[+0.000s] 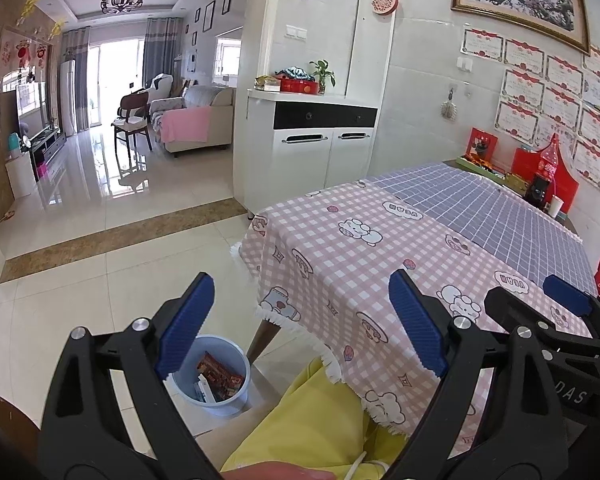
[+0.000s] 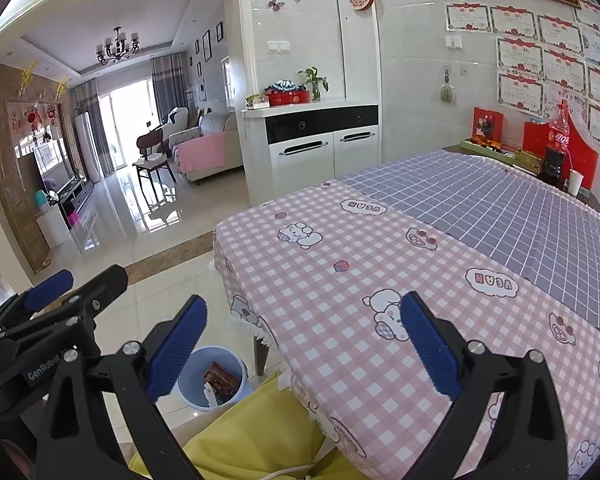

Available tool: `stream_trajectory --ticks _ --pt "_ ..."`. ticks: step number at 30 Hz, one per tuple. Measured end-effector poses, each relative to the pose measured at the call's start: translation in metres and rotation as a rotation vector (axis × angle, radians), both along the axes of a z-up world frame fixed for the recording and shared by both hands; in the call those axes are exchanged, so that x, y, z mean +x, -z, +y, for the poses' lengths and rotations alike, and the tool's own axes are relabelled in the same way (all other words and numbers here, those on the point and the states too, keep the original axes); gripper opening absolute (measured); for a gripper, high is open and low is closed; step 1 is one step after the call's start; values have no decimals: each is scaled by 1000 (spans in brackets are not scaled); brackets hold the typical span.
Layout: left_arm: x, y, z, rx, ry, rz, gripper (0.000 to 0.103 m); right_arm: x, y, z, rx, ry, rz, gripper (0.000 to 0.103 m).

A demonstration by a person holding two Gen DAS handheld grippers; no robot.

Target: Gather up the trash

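Note:
A light blue waste bin (image 1: pixel 216 376) stands on the floor by the table's near left corner, with red wrappers and a white box inside; it also shows in the right wrist view (image 2: pixel 214 378). My left gripper (image 1: pixel 300 320) is open and empty, held above the bin and the table corner. My right gripper (image 2: pixel 300 340) is open and empty over the table's near edge. The right gripper shows at the right of the left wrist view (image 1: pixel 556 308); the left gripper shows at the left of the right wrist view (image 2: pixel 60 292).
The table (image 2: pixel 380 264) has a pink checked cloth in front and a purple checked cloth (image 2: pixel 500 200) behind. Red boxes, a bottle and a white cup (image 2: pixel 576 182) stand along the far wall. A white cabinet (image 2: pixel 320 148) stands behind. Yellow trousers (image 1: pixel 312 424) are below.

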State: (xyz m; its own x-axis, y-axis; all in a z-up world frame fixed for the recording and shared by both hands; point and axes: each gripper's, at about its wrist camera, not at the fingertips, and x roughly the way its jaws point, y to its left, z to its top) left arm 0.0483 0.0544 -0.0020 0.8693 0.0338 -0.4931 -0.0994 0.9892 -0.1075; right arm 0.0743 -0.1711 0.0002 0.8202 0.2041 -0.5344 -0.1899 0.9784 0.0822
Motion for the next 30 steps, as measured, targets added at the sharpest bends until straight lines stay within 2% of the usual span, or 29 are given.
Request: stream_trajectory --ticks 30 --pt "7 -3 0 -9 14 -2 88 9 -1 -6 -14 28 8 96"
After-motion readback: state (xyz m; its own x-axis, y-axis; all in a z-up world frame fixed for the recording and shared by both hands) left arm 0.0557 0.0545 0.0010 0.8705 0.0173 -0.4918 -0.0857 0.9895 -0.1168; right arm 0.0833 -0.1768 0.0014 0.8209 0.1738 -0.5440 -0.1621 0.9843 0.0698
